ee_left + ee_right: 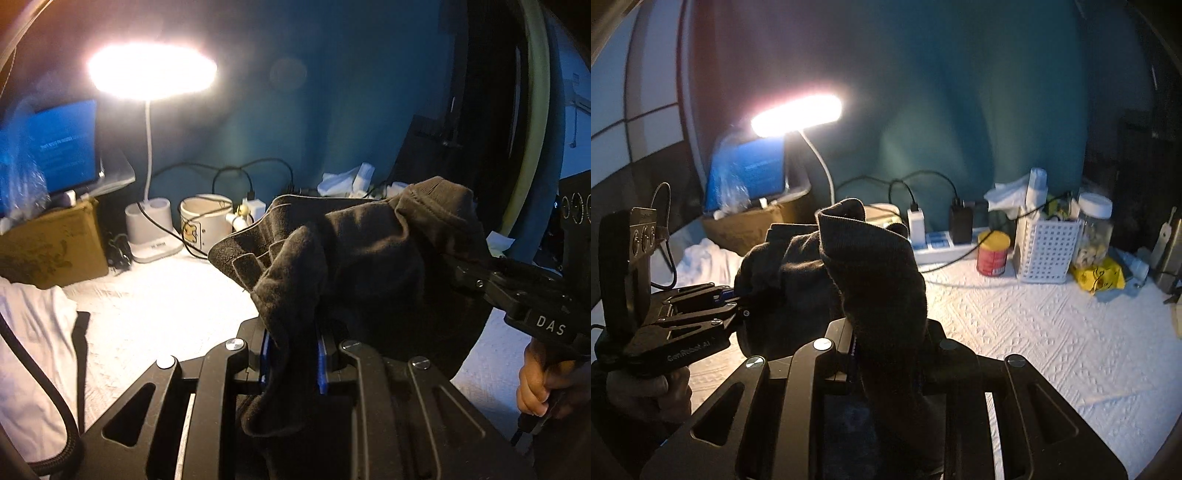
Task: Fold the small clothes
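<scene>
A dark brown garment (354, 254) hangs in the air between both grippers, above the white textured cloth (155, 302) that covers the table. My left gripper (291, 354) is shut on one bunched end of it, and fabric droops down between the fingers. From the right, my right gripper (458, 269) pinches the other end, a hand around its handle. In the right wrist view the garment (875, 273) rises in a folded hump out of my right gripper (886, 350), and my left gripper (738, 299) holds it from the left.
A lit desk lamp (151, 72) stands at the back beside a mug (207, 225) and a cardboard box (51, 247). White clothing (33, 350) lies at the left. A power strip (938, 243), red can (993, 254), white basket (1047, 251) and jar (1093, 230) line the back right.
</scene>
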Demonstrator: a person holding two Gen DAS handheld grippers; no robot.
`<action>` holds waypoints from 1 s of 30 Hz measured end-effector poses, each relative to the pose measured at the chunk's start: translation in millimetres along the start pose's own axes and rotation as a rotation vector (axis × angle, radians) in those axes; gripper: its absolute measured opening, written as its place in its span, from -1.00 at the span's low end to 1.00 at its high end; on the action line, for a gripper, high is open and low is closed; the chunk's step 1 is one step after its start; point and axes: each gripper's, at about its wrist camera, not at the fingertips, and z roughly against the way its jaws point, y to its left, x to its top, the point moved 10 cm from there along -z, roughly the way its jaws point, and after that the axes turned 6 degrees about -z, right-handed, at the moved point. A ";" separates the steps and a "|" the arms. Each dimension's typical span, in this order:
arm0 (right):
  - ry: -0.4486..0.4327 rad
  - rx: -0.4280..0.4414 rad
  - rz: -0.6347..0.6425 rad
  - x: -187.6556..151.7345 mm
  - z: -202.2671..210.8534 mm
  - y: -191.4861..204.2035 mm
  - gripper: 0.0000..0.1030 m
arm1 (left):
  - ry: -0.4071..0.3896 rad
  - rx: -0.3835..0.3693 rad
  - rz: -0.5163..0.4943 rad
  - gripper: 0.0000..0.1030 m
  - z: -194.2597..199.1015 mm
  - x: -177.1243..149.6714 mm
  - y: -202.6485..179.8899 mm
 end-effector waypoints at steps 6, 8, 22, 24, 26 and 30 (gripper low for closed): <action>-0.062 0.009 0.023 10.8 33.9 20.2 -0.53 | -0.062 0.007 -0.046 -0.67 28.6 14.4 -5.3; -0.083 0.013 0.027 14.0 43.9 25.9 -0.53 | -0.086 0.008 -0.051 -0.67 40.7 18.6 -6.9; -0.238 0.044 0.124 47.5 112.4 89.8 -0.55 | -0.235 0.037 -0.056 -0.67 120.6 46.8 0.2; -0.259 0.055 0.145 52.0 120.8 101.6 -0.55 | -0.258 0.051 -0.056 -0.67 133.2 49.4 5.0; -0.280 0.068 0.165 55.9 129.3 114.9 -0.55 | -0.279 0.066 -0.055 -0.67 144.9 51.7 11.0; -0.309 0.088 0.196 62.7 138.6 138.0 -0.55 | -0.315 0.093 -0.048 -0.67 167.6 55.6 25.0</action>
